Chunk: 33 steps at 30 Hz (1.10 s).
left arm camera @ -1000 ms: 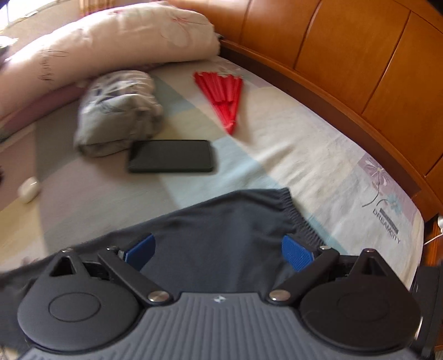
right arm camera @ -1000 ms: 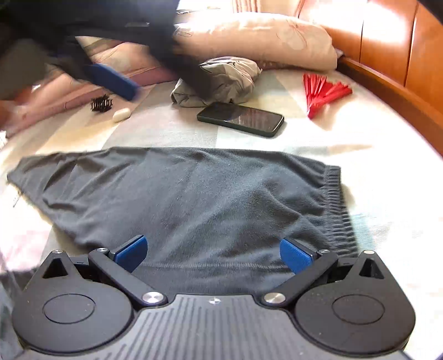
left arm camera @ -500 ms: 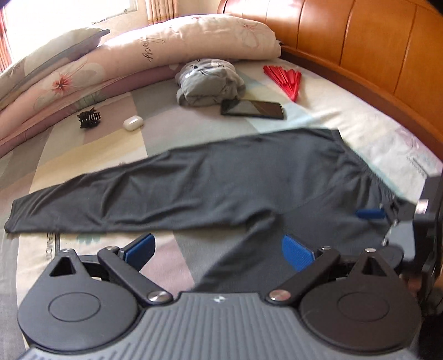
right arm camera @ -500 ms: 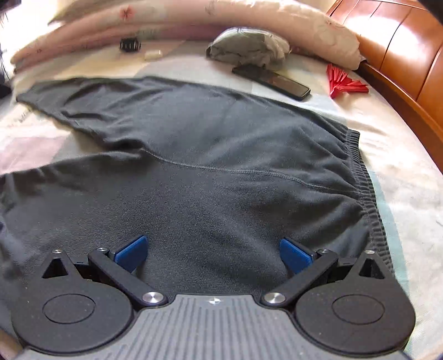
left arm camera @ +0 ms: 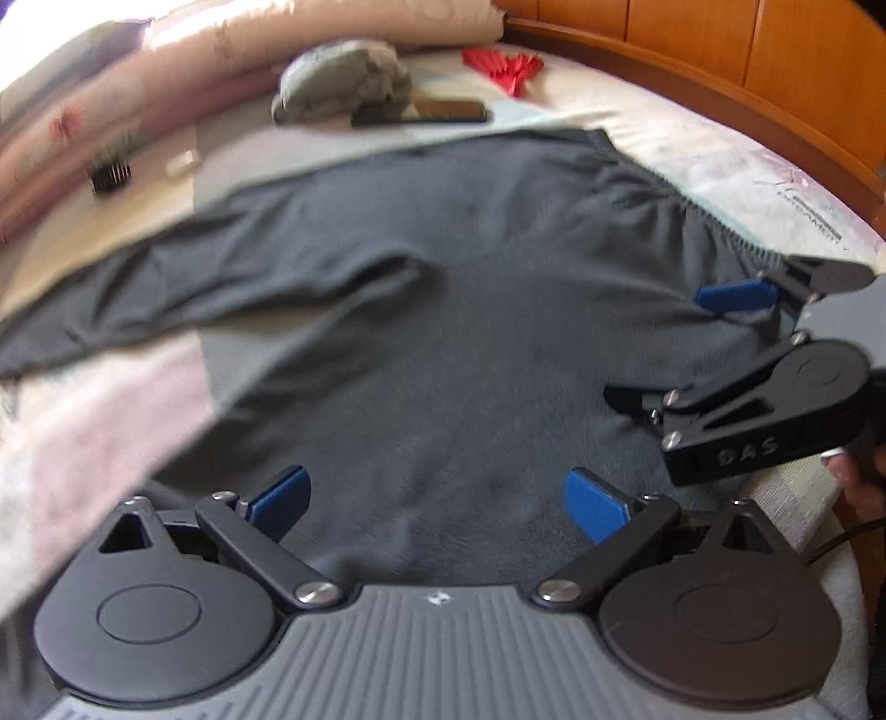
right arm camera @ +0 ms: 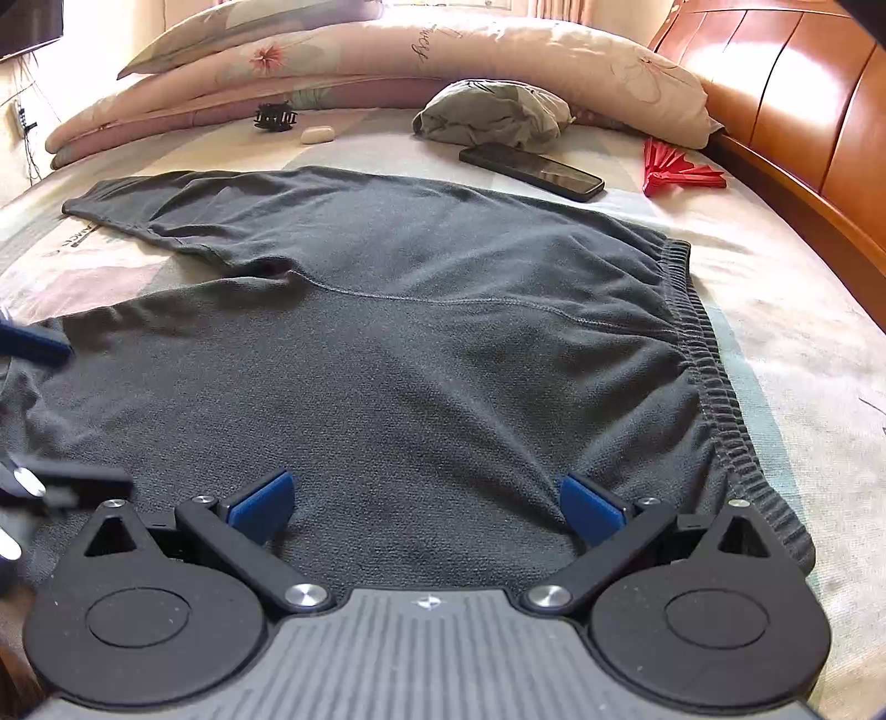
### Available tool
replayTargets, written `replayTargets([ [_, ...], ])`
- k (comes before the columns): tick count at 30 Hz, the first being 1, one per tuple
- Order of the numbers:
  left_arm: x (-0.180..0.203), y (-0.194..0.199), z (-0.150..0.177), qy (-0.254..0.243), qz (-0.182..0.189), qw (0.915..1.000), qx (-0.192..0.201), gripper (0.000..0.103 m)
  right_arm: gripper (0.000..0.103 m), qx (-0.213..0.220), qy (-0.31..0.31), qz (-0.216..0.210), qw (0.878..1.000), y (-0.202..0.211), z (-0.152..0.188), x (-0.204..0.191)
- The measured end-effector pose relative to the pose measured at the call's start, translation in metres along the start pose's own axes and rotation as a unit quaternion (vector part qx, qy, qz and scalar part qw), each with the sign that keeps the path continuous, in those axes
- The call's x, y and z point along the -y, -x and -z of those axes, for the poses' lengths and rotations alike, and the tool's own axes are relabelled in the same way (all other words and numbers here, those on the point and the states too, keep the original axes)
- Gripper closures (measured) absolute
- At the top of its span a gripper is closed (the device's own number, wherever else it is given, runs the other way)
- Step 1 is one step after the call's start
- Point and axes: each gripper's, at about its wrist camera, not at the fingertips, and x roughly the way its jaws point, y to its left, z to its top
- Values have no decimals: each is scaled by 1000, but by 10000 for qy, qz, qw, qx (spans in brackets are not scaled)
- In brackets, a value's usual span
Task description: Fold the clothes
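Dark grey trousers [right arm camera: 415, 332] lie spread flat on the bed, with the elastic waistband [right arm camera: 714, 387] to the right and both legs running left. My right gripper [right arm camera: 426, 498] hovers open just over the seat of the trousers, close to the waistband, with nothing between its blue pads. The left wrist view is blurred; in it my left gripper [left arm camera: 437, 498] is open low over the trousers [left arm camera: 470, 310]. There the right gripper [left arm camera: 656, 346] shows at the right edge, open beside the waistband. The left gripper [right arm camera: 55, 410] peeks in at the left edge of the right wrist view.
Beyond the trousers lie a black phone [right arm camera: 531, 169], a red folded fan [right arm camera: 681, 171], a bundled grey garment [right arm camera: 493, 113], a black hair clip [right arm camera: 274, 116] and a small white case [right arm camera: 317, 134]. Pillows [right arm camera: 387, 50] line the far side; a wooden headboard [right arm camera: 803, 111] runs along the right.
My left gripper has swung from the far side of the bed to low over the trousers' seat, beside the right gripper. The right gripper has shifted toward the waistband. Both stay open.
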Motion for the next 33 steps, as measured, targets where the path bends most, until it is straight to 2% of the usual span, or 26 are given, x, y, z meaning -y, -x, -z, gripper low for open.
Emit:
replayTargets([
  [3, -9, -3, 12, 377, 147, 9992, 77, 3, 0, 10, 3, 19, 10000, -1, 0, -1],
  [4, -10, -1, 16, 370, 166, 9991, 95, 2, 0, 13, -1, 41, 10000, -1, 0, -1],
  [10, -13, 15, 25, -28, 320, 9995, -2, 2, 0, -61, -54, 182, 9998, -4, -4, -5],
  [14, -17, 21, 19, -400, 245, 9980, 413, 2, 0, -84, -113, 266, 9995, -5, -6, -7],
  [17, -31, 17, 22, -177, 432, 9978, 466, 2, 0, -97, -193, 372, 9991, -5, -7, -11],
  [20, -44, 9, 34, 129, 541, 9982, 219, 2, 0, -106, -135, 463, 9988, 5, -6, -16],
  [22, -46, 19, 46, 82, 668, 9972, 327, 2, 0, -112, -44, 522, 9986, 15, -4, -21],
  [25, -59, 35, 53, 129, 799, 9951, 571, 2, 0, 162, 171, 360, 9991, 34, 1, -29],
  [28, -74, 39, 54, 286, 614, 9937, 892, 2, 0, 352, 288, 84, 9989, 42, 0, -40],
  [31, -85, 25, 58, 588, 551, 9948, 627, 2, 0, 427, 379, 77, 9983, 33, -3, -55],
  [33, -80, 27, 67, 341, 514, 9954, 739, 2, 0, 201, 376, 160, 9990, 21, 0, -62],
])
